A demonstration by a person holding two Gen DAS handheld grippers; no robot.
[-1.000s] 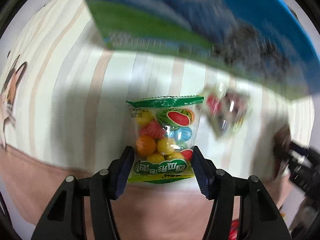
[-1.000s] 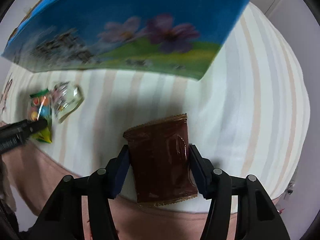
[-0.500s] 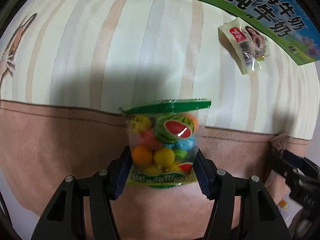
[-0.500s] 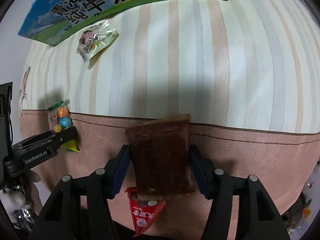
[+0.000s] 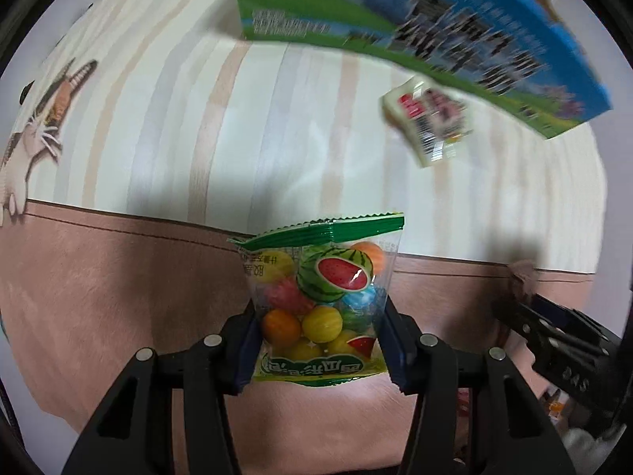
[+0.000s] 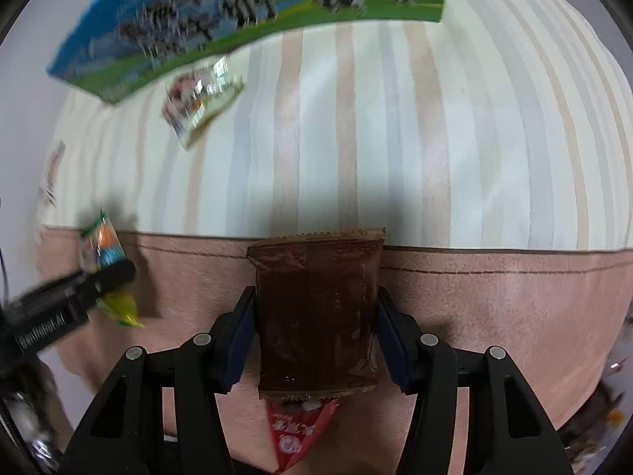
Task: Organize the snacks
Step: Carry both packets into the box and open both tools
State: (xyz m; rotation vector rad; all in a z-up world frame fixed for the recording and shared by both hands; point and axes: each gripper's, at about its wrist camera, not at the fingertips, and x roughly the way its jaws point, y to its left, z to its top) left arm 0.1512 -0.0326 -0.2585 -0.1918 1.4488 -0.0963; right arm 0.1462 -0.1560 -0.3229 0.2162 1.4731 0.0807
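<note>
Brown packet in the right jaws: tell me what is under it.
Below the brown packet, a red triangular wrapper pokes out past its lower edge, over the pink blanket band. The wrapper's upper part is covered by the packet, so its full shape and print cannot be seen.

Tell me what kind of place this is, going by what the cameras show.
Most likely a bedroom at home: the surface is a striped bedsheet with a pink fleece blanket at its edge and a cartoon cat print. A milk carton box and loose snack packets sit on it.
</note>
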